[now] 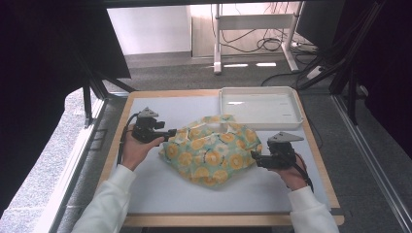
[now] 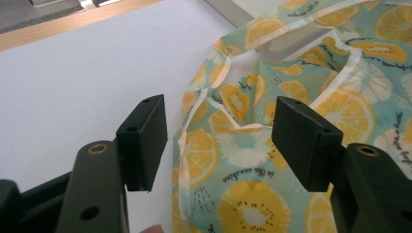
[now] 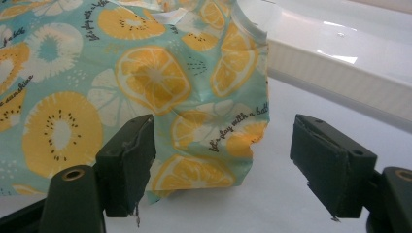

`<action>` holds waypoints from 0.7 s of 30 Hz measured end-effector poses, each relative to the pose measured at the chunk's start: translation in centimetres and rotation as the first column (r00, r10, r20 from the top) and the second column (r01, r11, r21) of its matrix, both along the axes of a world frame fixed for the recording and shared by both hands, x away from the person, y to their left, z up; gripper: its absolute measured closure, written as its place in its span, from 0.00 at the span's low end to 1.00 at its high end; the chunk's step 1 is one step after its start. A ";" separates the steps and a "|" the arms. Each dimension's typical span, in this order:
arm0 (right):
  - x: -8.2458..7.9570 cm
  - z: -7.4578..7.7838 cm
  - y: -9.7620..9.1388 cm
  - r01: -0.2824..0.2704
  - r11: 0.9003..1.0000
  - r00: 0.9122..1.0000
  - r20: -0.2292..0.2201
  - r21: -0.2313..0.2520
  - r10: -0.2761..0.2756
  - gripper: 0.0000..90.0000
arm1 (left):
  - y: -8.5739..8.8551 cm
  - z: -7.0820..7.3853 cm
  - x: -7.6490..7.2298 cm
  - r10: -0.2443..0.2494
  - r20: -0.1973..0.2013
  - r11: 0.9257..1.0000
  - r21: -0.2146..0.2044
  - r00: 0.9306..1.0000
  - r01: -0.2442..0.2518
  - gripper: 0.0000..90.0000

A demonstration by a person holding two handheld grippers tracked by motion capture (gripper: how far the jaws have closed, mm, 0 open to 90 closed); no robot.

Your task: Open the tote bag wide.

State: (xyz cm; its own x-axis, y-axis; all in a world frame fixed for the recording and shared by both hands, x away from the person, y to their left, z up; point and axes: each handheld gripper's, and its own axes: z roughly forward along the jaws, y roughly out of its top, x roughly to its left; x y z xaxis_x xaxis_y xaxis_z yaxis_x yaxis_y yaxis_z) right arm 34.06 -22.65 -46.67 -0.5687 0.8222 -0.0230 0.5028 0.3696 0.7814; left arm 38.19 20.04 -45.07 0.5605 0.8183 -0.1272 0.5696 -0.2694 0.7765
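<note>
Crumpled cloth [image 1: 211, 150], teal with orange and kiwi slice print, lies bunched near the middle of the white table mat [image 1: 160, 189]. Its far edge touches or sits just beside the near rim of the white tray [image 1: 257, 121], which stands at the far right of the mat. Whether the cloth overlaps the rim cannot be told.

Left gripper [image 1: 169, 133]: held level at the left edge of the cloth, jaws pointing right toward it. Jaws stand apart. In the left gripper view the hemmed left edge of the cloth [image 2: 233, 145] lies in the gap between the two black pads [image 2: 145, 138], but neither pad presses on it; bare mat shows beside the left pad. Nothing clamped.

Right gripper [image 1: 253, 159]: held level at the right near corner of the cloth, jaws pointing left toward it. Jaws stand wide apart. In the right gripper view the cloth's corner [image 3: 214, 145] hangs ahead of the gap, closer to the left pad [image 3: 128, 158]; the right pad has bare mat behind it. No contact visible; nothing clamped. The tray wall [image 3: 340, 73] runs across the far right of that view.

Both hands come in from the near side in white sleeves [image 1: 109, 194], one on each side of the cloth. The wooden table edge [image 1: 114, 150] frames the mat.
</note>
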 end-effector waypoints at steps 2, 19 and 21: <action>0.0 0.0 0.0 0.000 1.000 1.000 0.001 -0.001 0.000 0.27 | -0.2 -0.2 0.3 -0.004 -0.001 1.000 0.001 1.000 0.004 0.42; 0.1 -0.3 0.0 0.000 1.000 1.000 -0.007 -0.010 0.000 0.27 | -1.7 -1.0 3.5 -0.024 -0.031 0.997 0.066 0.999 0.026 0.42; 0.1 -0.4 0.0 -0.001 1.000 1.000 -0.009 -0.011 0.001 0.27 | -2.0 -1.1 3.9 -0.032 -0.032 0.996 0.079 0.999 0.034 0.42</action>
